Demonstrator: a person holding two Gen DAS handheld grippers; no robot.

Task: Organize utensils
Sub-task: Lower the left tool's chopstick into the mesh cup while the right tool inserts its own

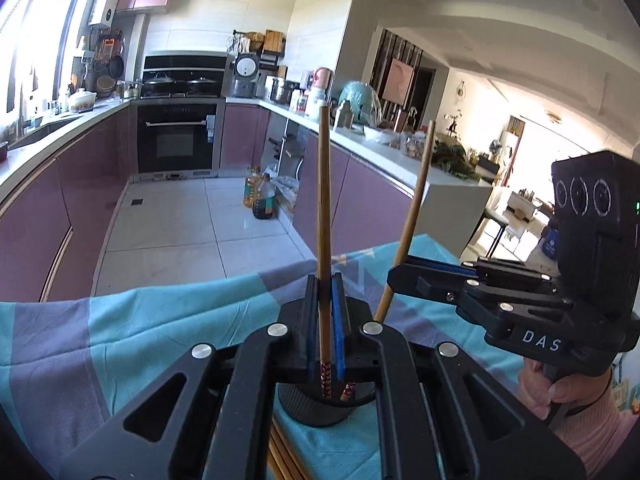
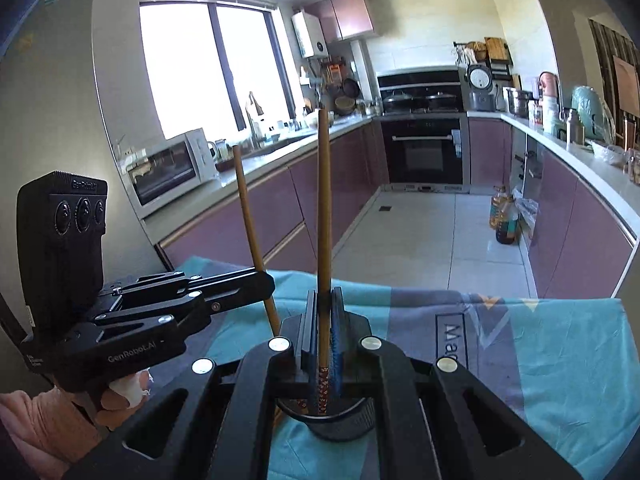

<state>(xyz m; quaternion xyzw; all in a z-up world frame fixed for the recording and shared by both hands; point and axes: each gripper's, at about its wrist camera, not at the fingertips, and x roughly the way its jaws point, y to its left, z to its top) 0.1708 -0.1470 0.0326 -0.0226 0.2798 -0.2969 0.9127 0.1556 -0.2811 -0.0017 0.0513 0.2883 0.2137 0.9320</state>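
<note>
Chopsticks stand gripped, one in each tongs: left tongs [image 1: 325, 312] clamp the left chopstick [image 1: 324, 200], right tongs [image 2: 325, 320] clamp the right chopstick [image 2: 323, 200]. Both patterned lower ends dip into the black holder [image 1: 316, 412] at 6 o'clock on the cloth-covered desk [image 1: 140, 340].

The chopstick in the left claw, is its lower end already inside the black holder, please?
Yes. The chopstick stands upright in the left claw, its patterned end inside the black holder.
</note>
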